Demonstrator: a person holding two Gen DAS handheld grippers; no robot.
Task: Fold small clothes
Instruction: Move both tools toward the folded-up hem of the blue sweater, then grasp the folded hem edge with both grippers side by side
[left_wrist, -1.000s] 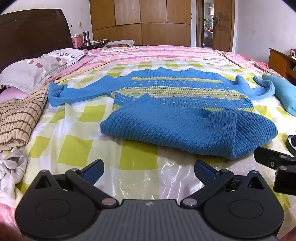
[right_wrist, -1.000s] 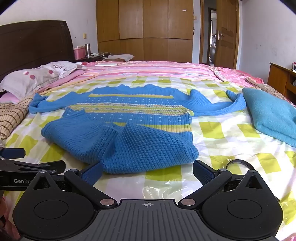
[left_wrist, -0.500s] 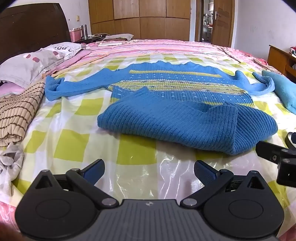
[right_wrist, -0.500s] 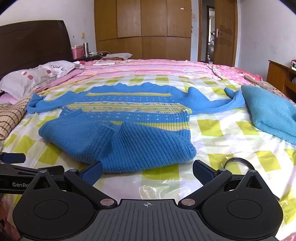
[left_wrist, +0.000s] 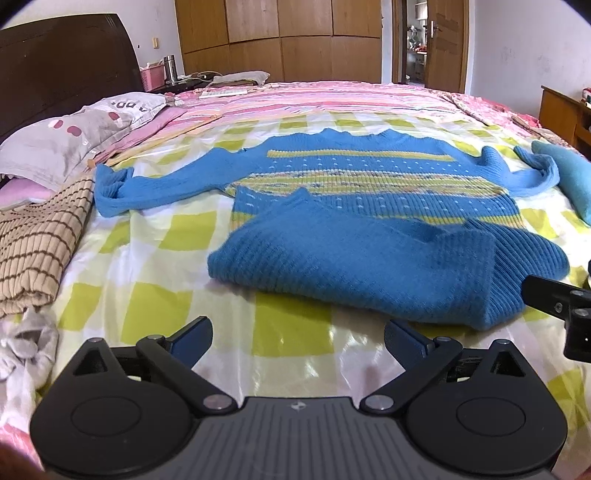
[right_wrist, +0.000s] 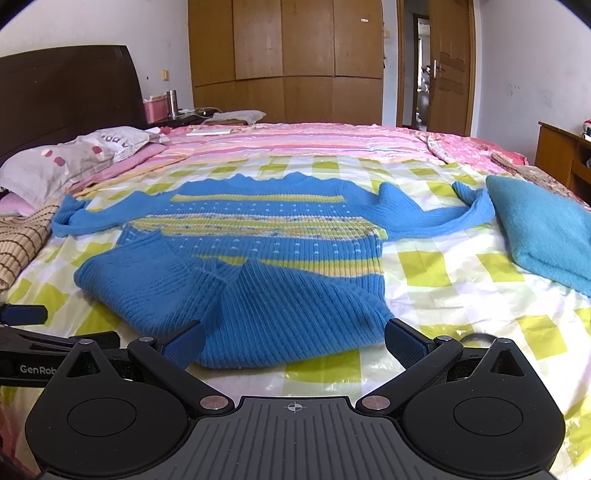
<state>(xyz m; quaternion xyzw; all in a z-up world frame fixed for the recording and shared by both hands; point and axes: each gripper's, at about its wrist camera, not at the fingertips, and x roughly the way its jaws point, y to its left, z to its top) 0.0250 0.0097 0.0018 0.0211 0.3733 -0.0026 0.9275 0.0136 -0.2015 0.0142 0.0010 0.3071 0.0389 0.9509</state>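
the blue sweater (left_wrist: 369, 206) lies flat on the checked sheet (left_wrist: 166, 236) in the middle of the bed, sleeves spread out toward 9 and 3 o'clock, its yellow and speckled stripes facing up; the plain blue lower part is folded up over the body, a thick doubled edge nearest the cameras. in the right wrist view the same sweater (right_wrist: 258, 258) fills the centre, its folded edge just ahead of the fingertips. the left gripper (left_wrist: 297, 338) hovers at 6 o'clock of the sweater over bare sheet, jaws spread wide and holding nothing. the right gripper (right_wrist: 293, 341) is likewise wide open and empty, its left finger (right_wrist: 183, 343) right at the folded edge, though contact cannot be told. a folded teal cloth (right_wrist: 546, 232) rests at 3 o'clock beside the right sleeve, a brown striped cloth (left_wrist: 33, 236) lies at 9 o'clock, with a grey pillow (left_wrist: 70, 136) beyond it at 10 o'clock.
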